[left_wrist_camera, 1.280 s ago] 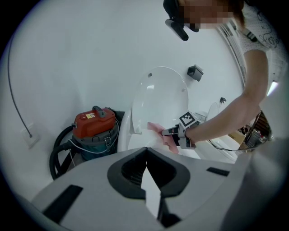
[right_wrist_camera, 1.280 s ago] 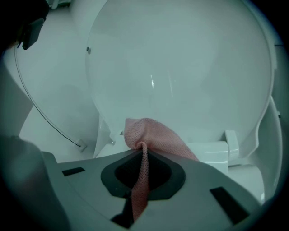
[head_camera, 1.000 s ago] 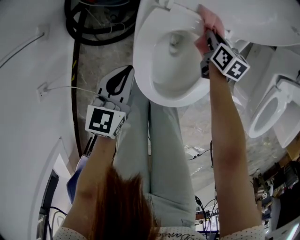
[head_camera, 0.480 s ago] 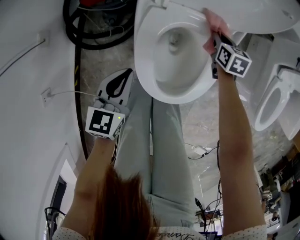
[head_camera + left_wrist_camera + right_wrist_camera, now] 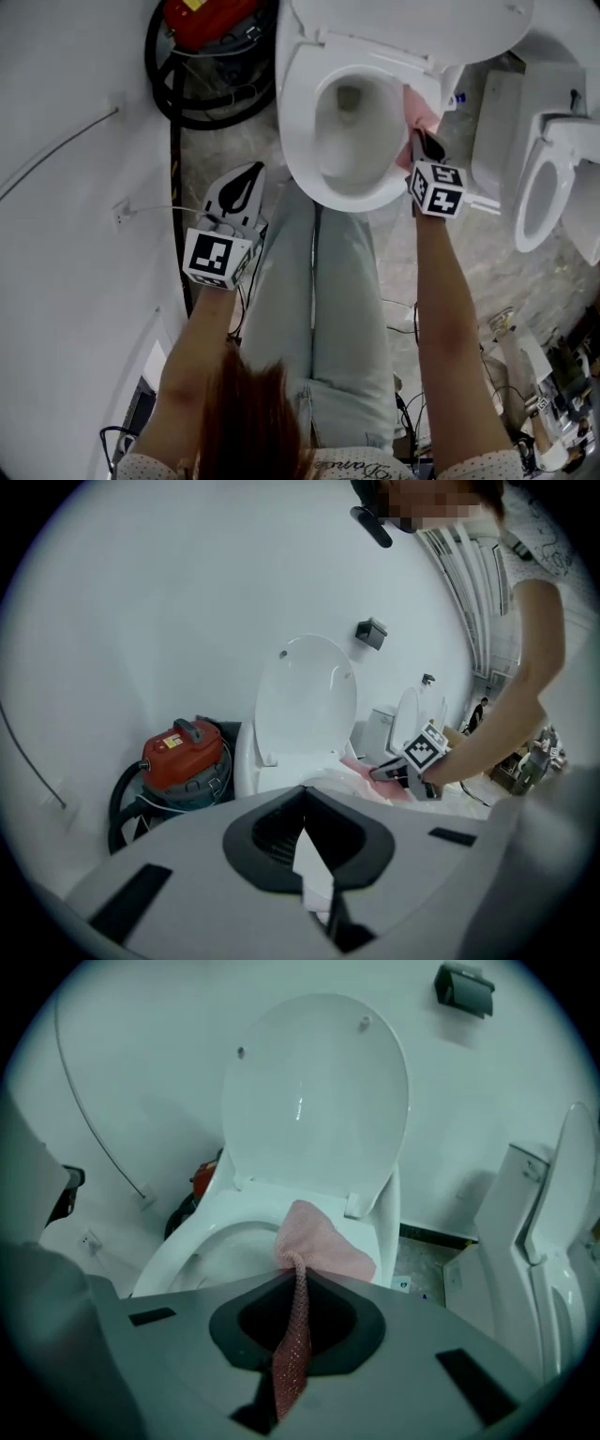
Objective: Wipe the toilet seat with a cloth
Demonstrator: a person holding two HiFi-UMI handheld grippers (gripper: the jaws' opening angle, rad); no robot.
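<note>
Cloth (image 5: 323, 1246), pink and netted, between right tongs (image 5: 294, 1321), flat on toilet seat (image 5: 211, 1222).

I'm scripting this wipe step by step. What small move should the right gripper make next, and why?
Probably drag the pink cloth along the toilet seat toward its front. The right gripper is shut on the pink cloth, which lies spread on the seat's rear near the hinge; the lid is up and the rest of the seat lies uncovered.
</note>
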